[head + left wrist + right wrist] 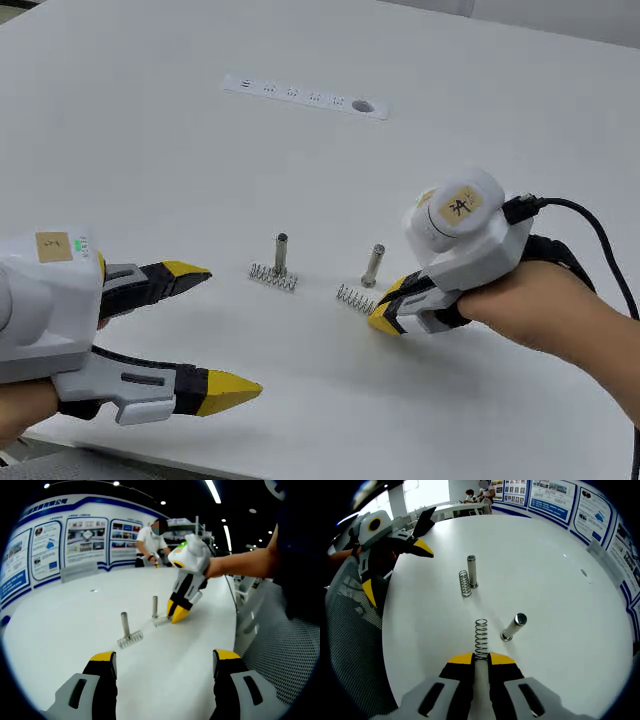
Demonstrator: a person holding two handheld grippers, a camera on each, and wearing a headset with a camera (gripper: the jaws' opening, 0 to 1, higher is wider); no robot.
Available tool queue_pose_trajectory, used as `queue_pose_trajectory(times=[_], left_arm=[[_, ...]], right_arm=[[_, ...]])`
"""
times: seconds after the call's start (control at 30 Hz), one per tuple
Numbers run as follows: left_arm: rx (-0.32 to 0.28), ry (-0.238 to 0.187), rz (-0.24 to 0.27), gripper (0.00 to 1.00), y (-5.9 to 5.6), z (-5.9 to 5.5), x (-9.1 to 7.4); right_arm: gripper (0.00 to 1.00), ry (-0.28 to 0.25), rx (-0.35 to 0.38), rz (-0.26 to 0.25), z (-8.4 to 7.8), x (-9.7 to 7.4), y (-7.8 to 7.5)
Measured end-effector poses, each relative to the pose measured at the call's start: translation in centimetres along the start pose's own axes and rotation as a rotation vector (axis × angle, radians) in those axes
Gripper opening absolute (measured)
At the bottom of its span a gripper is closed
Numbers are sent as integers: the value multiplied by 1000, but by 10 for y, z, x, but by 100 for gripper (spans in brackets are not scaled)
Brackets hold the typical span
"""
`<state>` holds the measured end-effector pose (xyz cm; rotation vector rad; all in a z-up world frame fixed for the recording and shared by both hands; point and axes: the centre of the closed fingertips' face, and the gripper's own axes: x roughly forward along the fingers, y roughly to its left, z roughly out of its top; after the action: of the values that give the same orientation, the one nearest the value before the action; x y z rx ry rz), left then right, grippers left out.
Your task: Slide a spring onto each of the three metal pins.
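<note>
Two metal pins stand on the white table, the left pin (pixel 281 252) and the right pin (pixel 374 265). One spring (pixel 273 276) lies at the left pin's foot. A second spring (pixel 354 298) lies beside the right pin, and my right gripper (pixel 385 318) is shut on its near end. The right gripper view has that spring (pixel 481 637) reaching forward from the right gripper (pixel 481 658), with the right pin (pixel 513 627) just to its right. My left gripper (pixel 222 330) hovers open and holds nothing, well short of the left pin (pixel 124 623).
A white power strip (pixel 305 97) lies far back on the table (pixel 140 150). A mesh chair (pixel 270 645) stands off the table's edge. A person (pixel 150 542) works at the far end of the room.
</note>
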<state>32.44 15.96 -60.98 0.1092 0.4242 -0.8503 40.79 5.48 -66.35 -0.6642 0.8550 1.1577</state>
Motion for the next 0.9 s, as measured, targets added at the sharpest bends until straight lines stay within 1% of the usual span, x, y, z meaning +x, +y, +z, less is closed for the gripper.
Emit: queue_pose_trajectory(times=[0.53,0.7,0.9], left_arm=[[-5,0,-6,79,-1,0,1],[-4,1,-7,79,-1,0,1],[-3,2,-7,79,-1,0,1]], right_arm=[[12,-30,-36,-37,14,-30,-2],[12,-31,-47,-44,16,-35,-3],[12,-29,-47,-47,18,-37,-5]])
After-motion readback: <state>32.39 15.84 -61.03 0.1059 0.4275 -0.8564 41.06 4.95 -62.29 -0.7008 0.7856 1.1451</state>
